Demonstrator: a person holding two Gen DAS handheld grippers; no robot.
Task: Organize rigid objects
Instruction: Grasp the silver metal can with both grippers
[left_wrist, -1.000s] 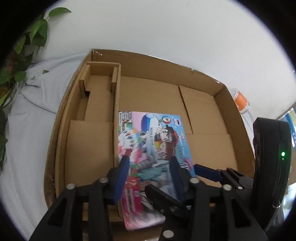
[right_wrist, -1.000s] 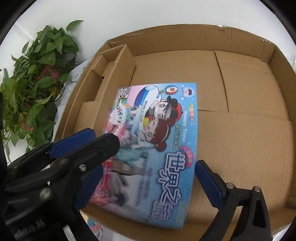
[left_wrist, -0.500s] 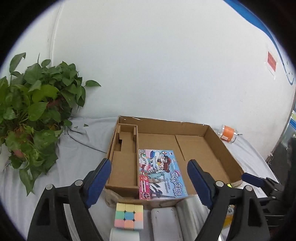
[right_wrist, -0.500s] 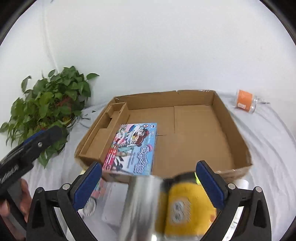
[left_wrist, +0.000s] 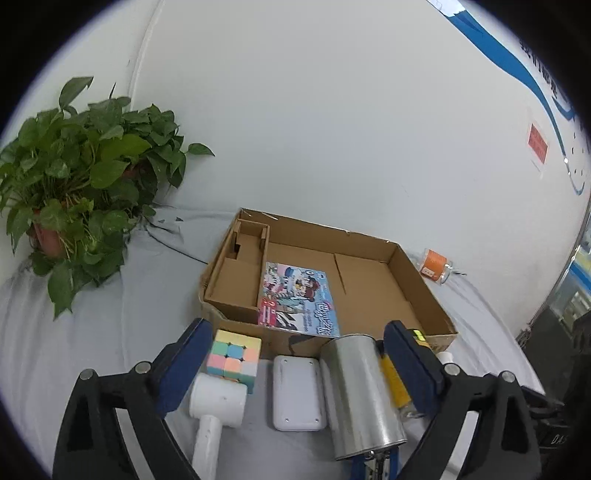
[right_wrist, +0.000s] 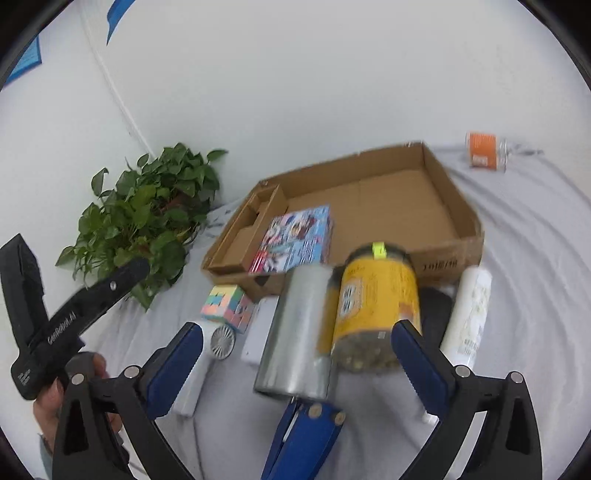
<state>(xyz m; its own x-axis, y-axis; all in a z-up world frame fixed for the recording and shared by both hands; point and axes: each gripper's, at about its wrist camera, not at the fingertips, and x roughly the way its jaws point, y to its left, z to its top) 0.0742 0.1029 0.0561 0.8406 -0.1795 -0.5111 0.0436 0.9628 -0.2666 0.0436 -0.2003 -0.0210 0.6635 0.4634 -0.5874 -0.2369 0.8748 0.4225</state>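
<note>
In front of the cardboard box (right_wrist: 439, 206), between the open, empty right gripper (right_wrist: 295, 341) and left gripper (left_wrist: 295, 363) (its jaws just opened), lies the metal can (right_wrist: 299, 328) on its side — stiff, smooth, likely slippery; best clasped across its middle.

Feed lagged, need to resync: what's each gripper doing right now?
Left gripper: open, jaws have just been opening, holding nothing.
Right gripper: open, holding nothing; shiny metal can and yellow-labelled jar lie beyond its blue pads.
</note>
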